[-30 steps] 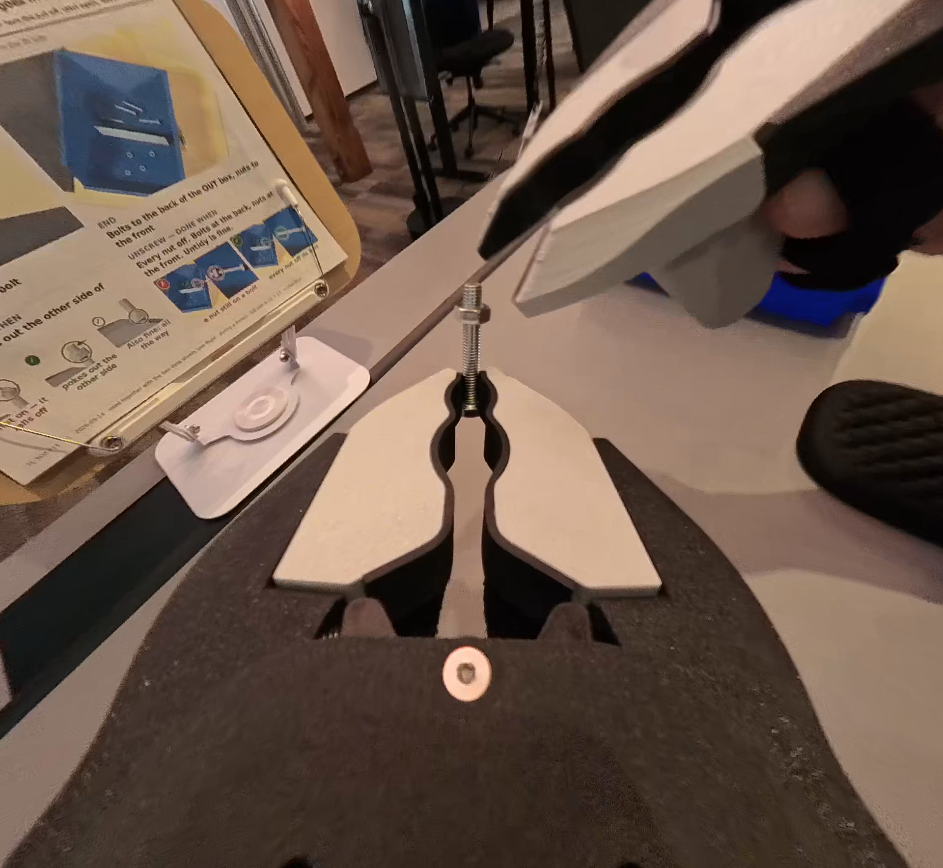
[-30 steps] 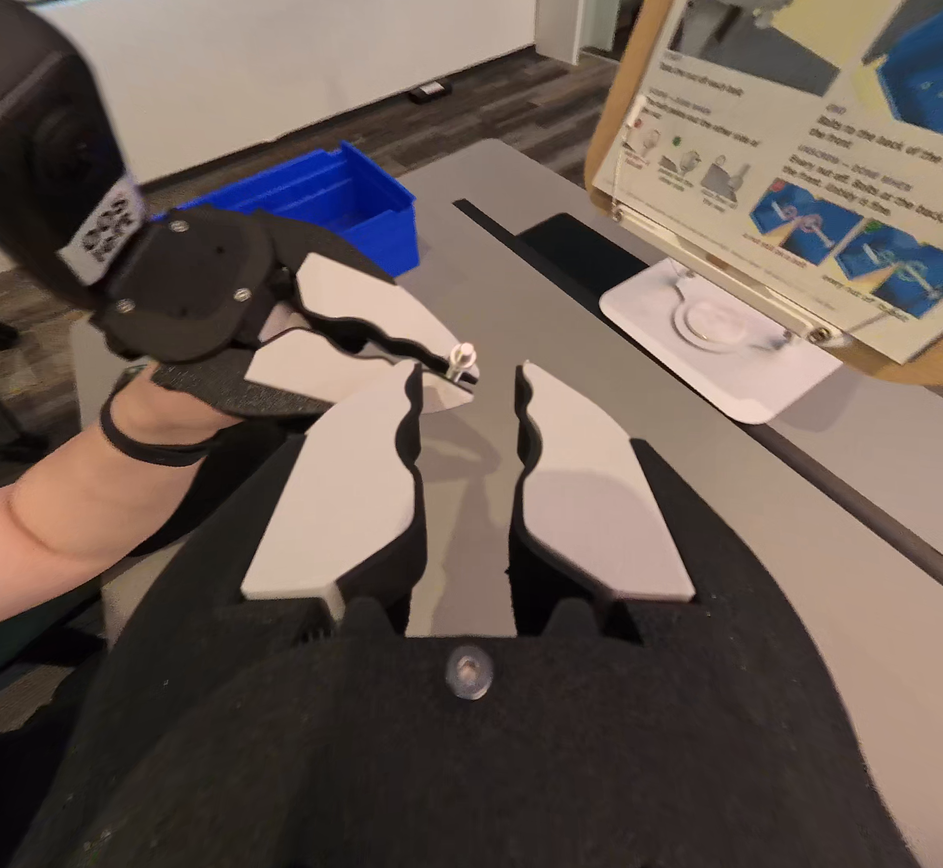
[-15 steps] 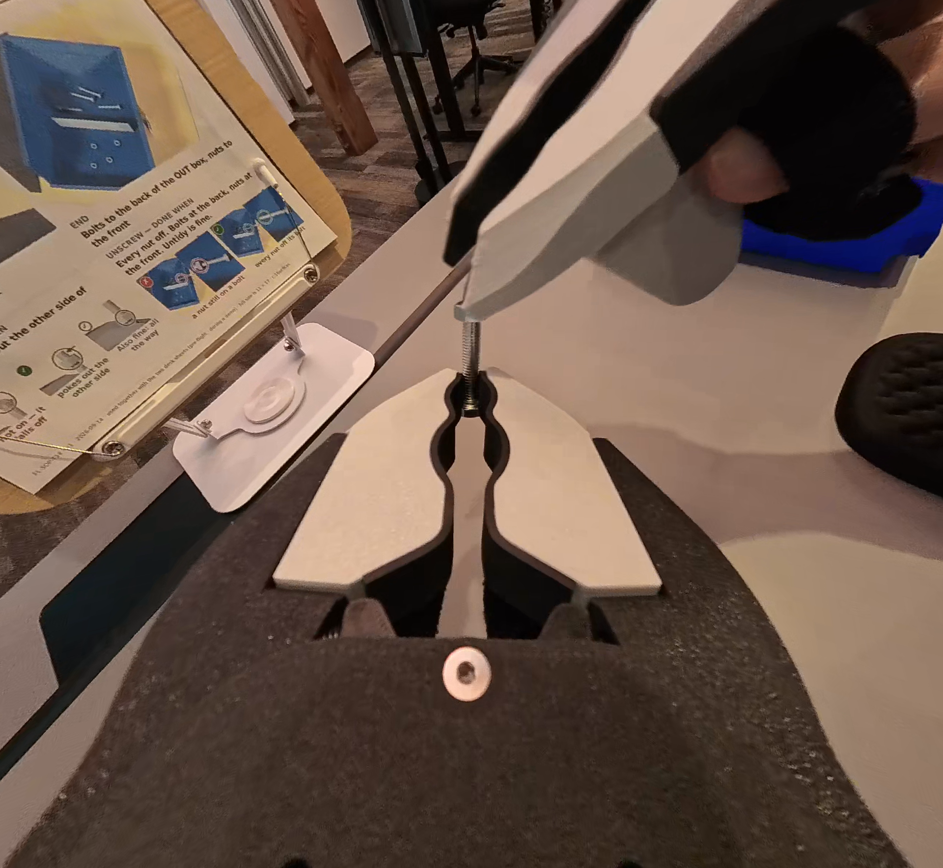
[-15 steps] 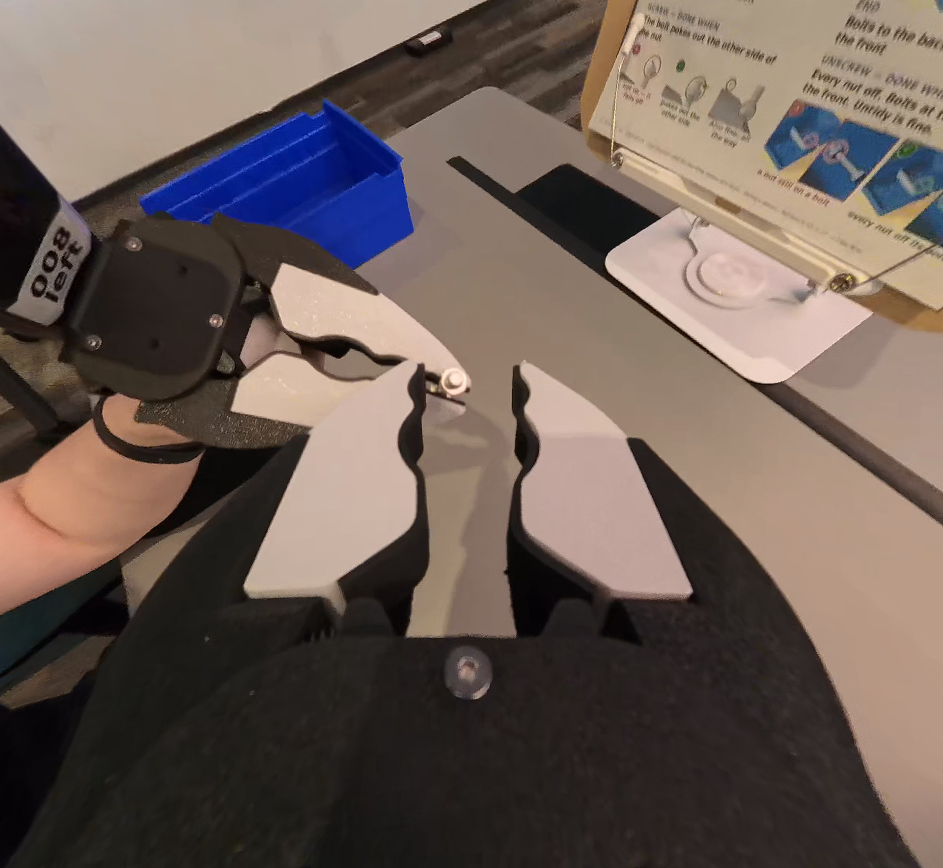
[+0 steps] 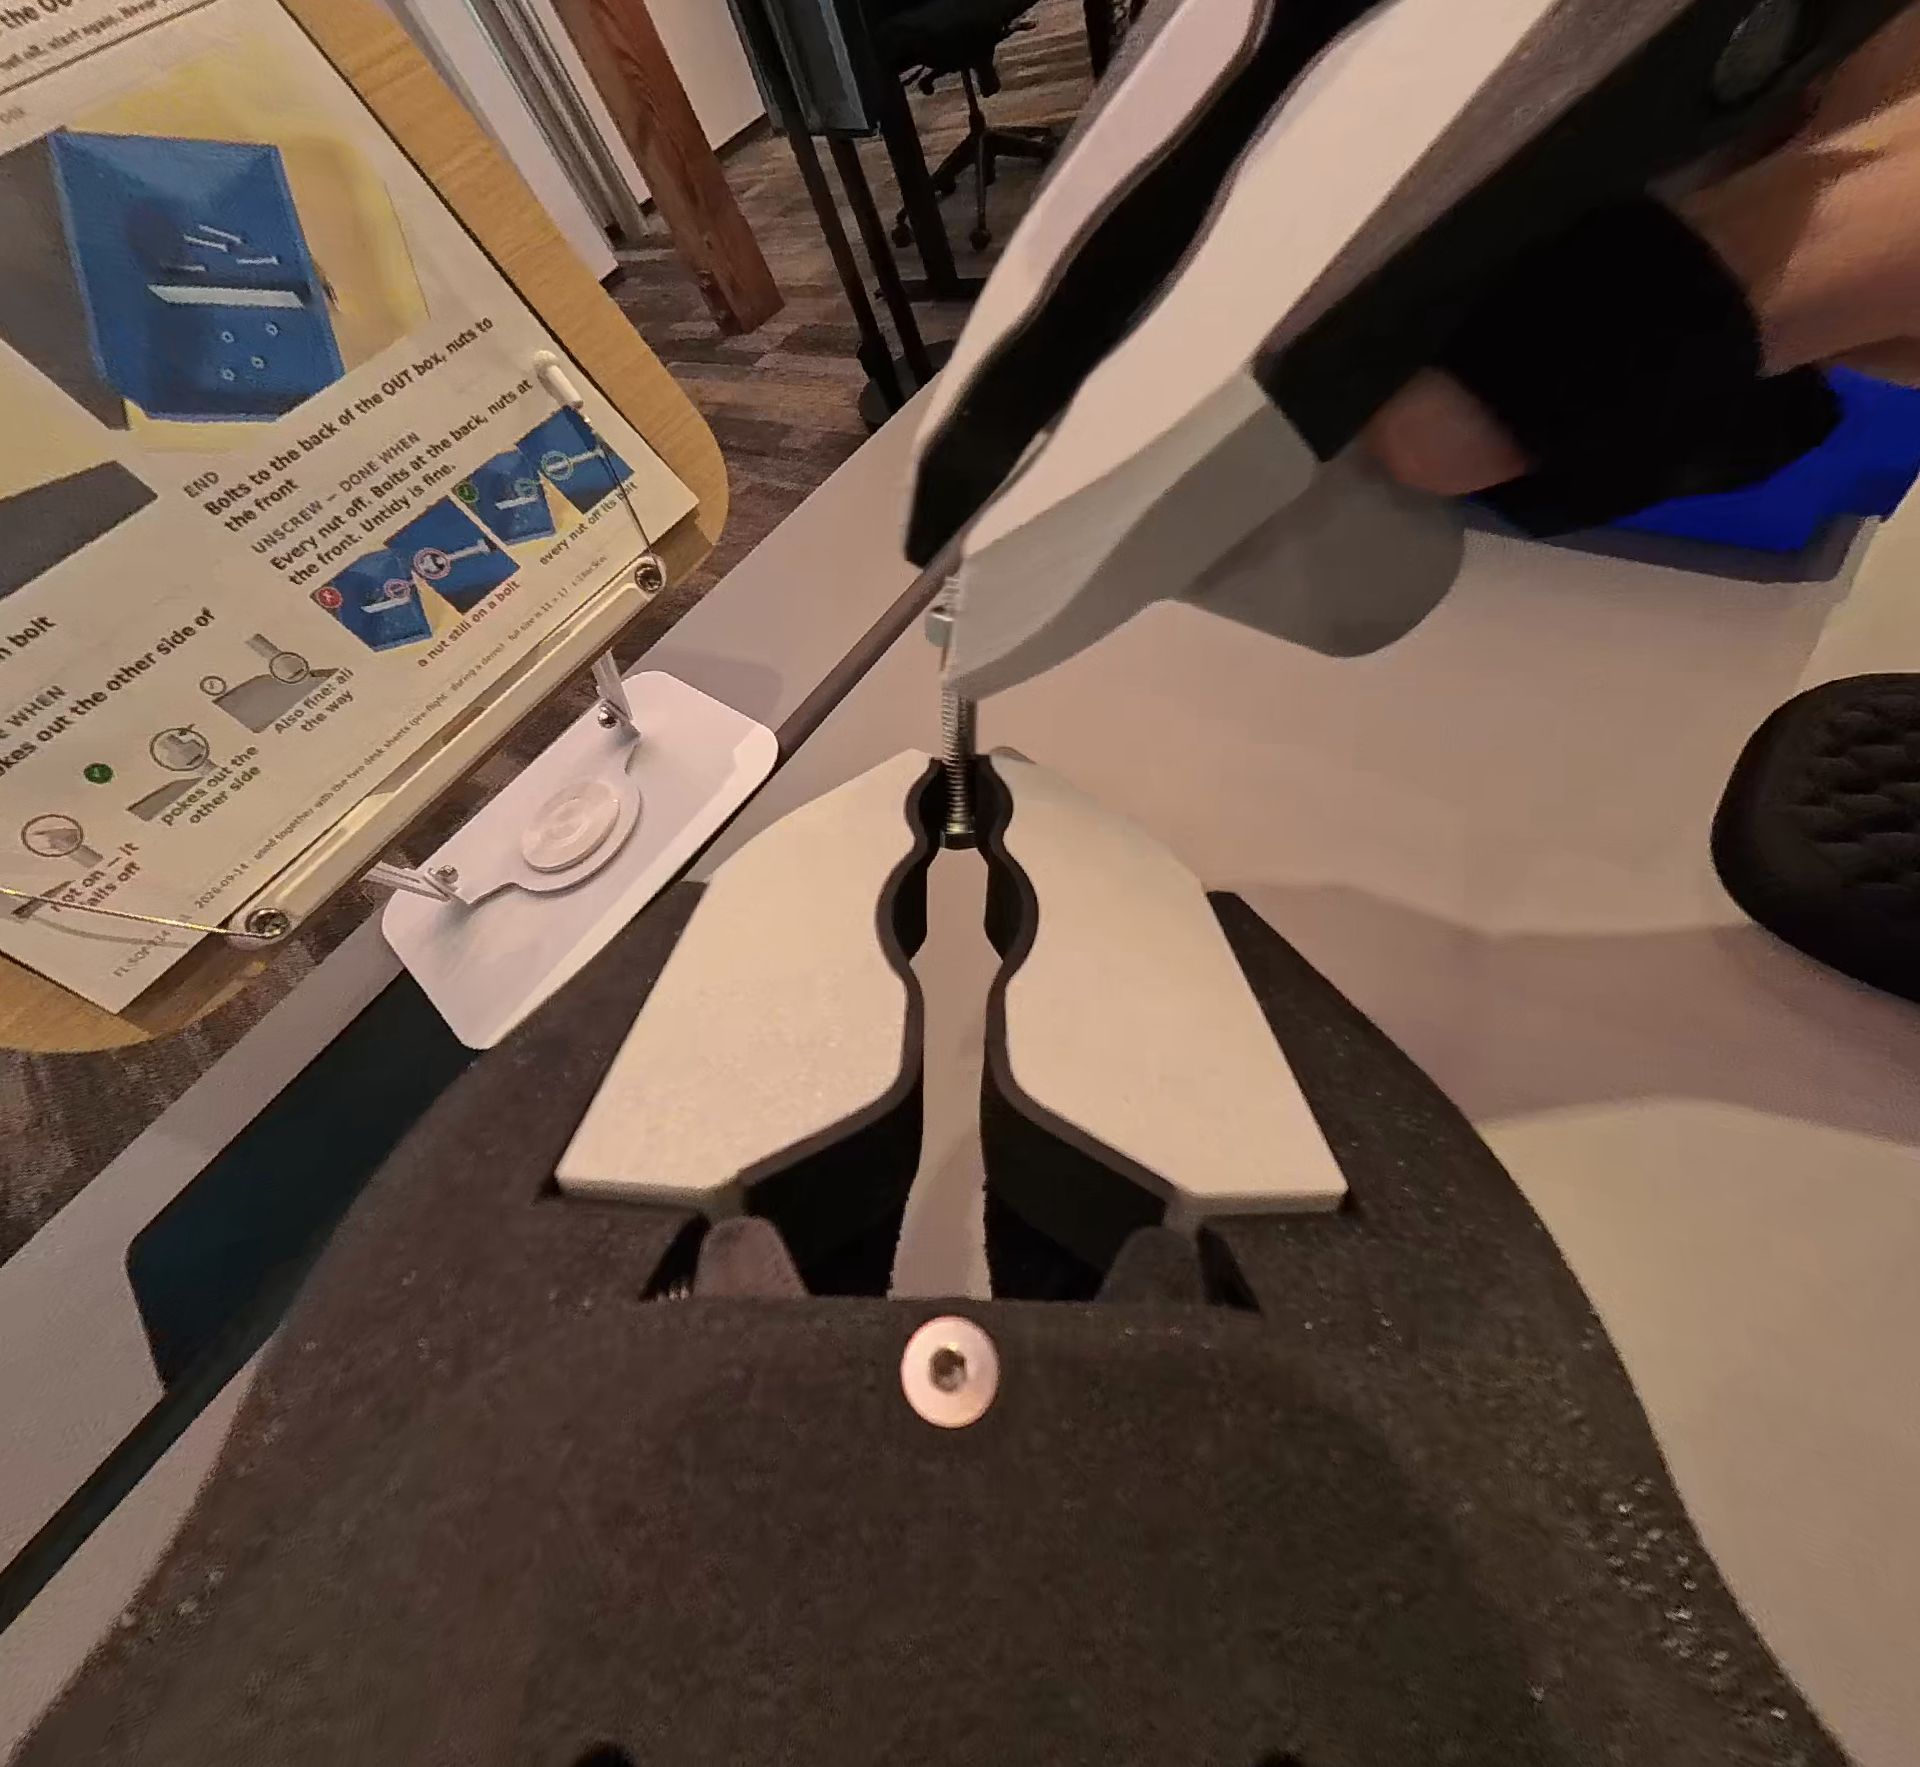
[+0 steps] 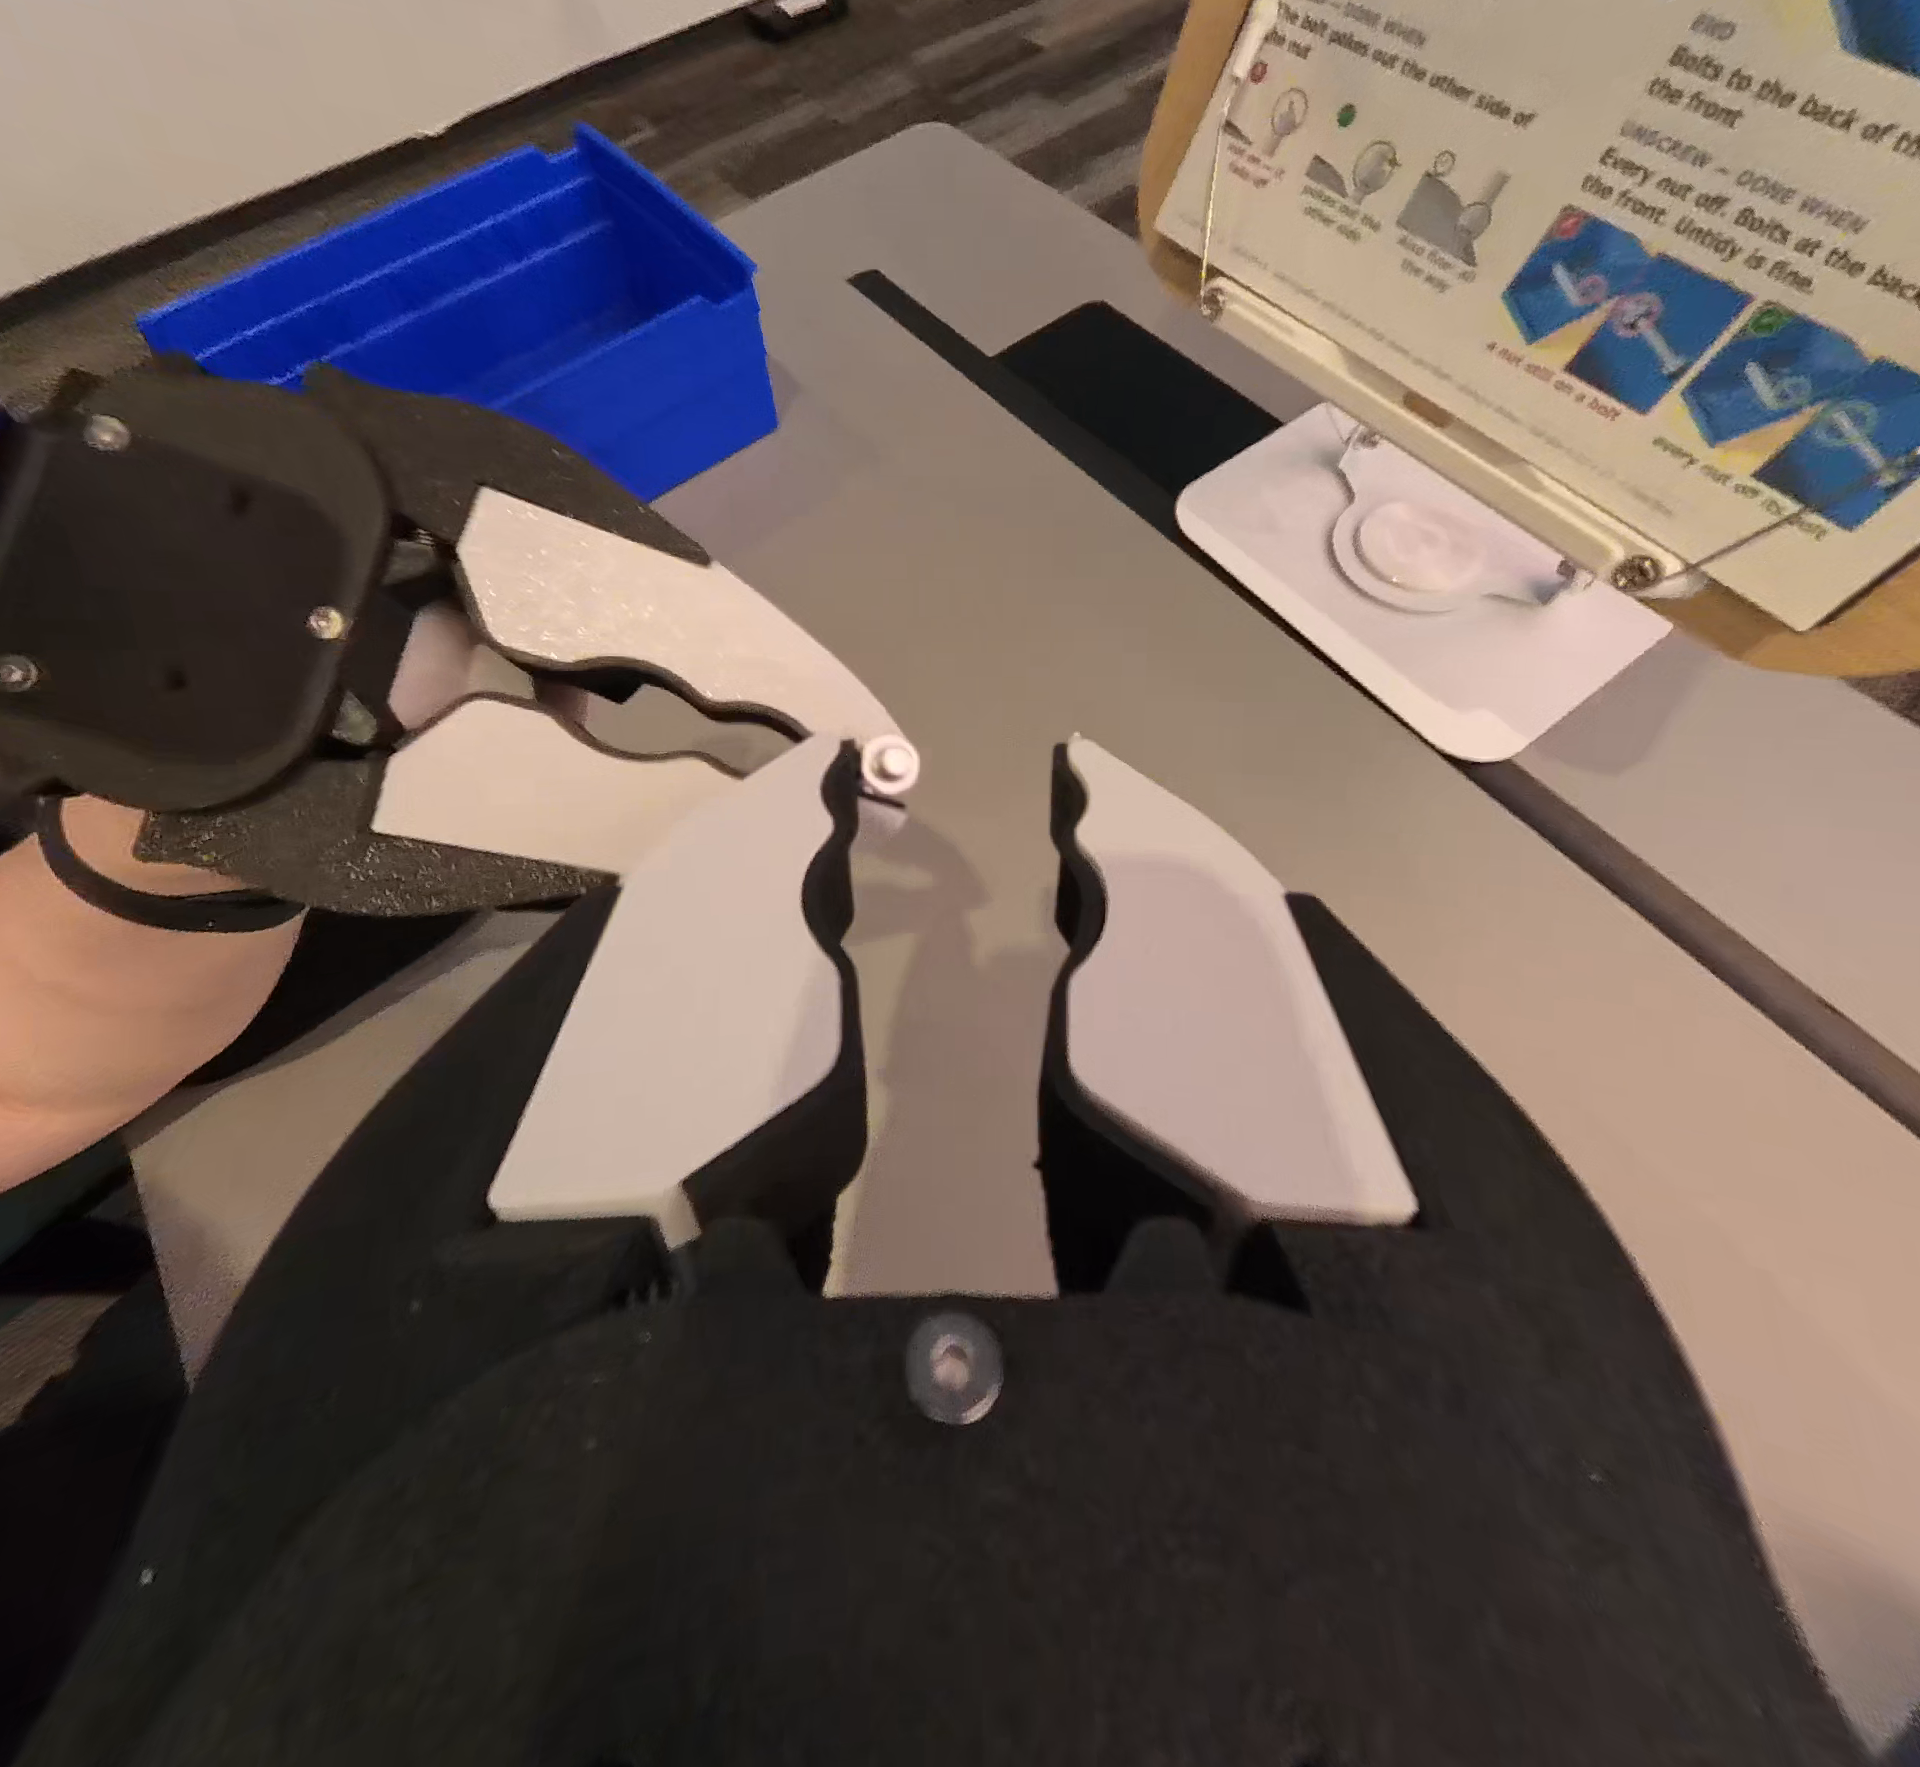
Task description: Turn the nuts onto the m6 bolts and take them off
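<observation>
My left gripper (image 5: 956,772) is shut on the head end of a silver bolt (image 5: 954,720). The bolt stands out past the fingertips, with a nut (image 5: 938,624) near its free end. My right gripper (image 5: 940,595) reaches in from the upper right, its tips at the nut. In the right wrist view the right gripper (image 6: 956,761) is open. The nut (image 6: 888,767) and bolt end lie between its tips, close against the left finger (image 6: 727,938). The left gripper (image 6: 842,730) comes in from the left, held by a hand.
A blue bin (image 6: 520,315) stands at the grey table's (image 6: 1039,522) far corner. An instruction board (image 5: 260,470) on a white stand (image 5: 582,834) stands along the table's edge. A black padded object (image 5: 1829,834) lies at the right. Both grippers' tips are close together, under 4 cm apart.
My right gripper has come down over the free end of the bolt, so the nut now sits between its open fingers. My left gripper still holds the bolt.
</observation>
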{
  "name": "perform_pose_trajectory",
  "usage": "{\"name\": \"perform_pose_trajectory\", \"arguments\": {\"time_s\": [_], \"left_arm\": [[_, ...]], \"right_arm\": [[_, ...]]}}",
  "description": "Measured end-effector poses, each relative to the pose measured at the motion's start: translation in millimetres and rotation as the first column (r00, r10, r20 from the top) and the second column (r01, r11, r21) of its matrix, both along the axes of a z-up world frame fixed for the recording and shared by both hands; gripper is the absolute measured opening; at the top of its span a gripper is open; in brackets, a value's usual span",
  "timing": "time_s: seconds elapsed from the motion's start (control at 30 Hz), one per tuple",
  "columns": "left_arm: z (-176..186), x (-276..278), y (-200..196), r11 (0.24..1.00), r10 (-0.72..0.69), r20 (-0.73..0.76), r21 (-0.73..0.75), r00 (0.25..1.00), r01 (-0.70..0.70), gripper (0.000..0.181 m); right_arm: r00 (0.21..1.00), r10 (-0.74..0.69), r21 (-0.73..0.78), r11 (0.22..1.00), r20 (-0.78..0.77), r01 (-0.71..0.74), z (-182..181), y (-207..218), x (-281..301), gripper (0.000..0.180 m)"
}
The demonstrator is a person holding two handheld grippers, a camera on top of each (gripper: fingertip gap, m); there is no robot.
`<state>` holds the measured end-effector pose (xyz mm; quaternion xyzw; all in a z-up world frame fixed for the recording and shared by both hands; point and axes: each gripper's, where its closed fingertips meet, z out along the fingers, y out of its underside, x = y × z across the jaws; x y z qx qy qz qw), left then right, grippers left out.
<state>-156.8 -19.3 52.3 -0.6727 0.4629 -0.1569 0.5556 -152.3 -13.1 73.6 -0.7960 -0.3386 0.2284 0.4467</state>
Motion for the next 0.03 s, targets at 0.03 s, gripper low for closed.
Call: {"name": "perform_pose_trajectory", "arguments": {"time_s": [0.03], "left_arm": [[0.4, -1.3, 0.5, 1.0, 0.004, -0.004, 0.004, 1.0, -0.004, 0.005]], "right_arm": [[1.0, 0.011, -0.023, 1.0, -0.003, -0.011, -1.9, -1.9, 1.6, 0.035]]}}
